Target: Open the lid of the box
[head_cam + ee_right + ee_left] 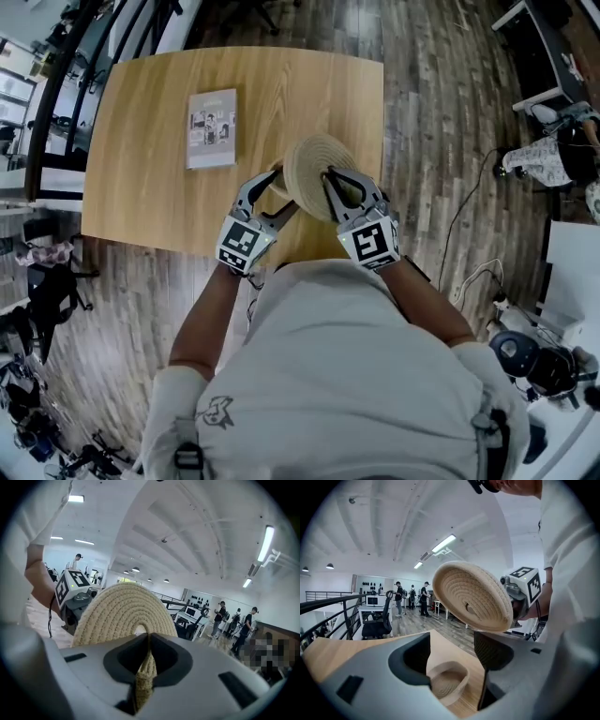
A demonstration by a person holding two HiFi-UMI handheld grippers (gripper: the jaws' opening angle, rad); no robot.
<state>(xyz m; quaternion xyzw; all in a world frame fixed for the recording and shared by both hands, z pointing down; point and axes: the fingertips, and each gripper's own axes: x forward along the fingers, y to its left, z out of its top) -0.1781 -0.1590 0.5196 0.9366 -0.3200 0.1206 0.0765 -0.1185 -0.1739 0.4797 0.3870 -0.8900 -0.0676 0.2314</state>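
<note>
Currently: round straw-coloured coiled-rope lid off; small round coiled-rope box uncovered on the light wooden table.
Pose: both forearms bent, elbows out, grippers close before the chest, pointing slightly downward. Right gripper: fingers together, clamped on the lid's rim; lid held tilted on edge above the table, concentric coils, small loop at centre. Left gripper: fingers wide apart, gripping nothing; box seen between them, shallow bowl shape, ribbed spiral floor, a strip of bare wood showing between its rim and one finger. Table: smooth, pale grain, rounded corners. Also on it, well apart: flat grey rectangular booklet.
</note>
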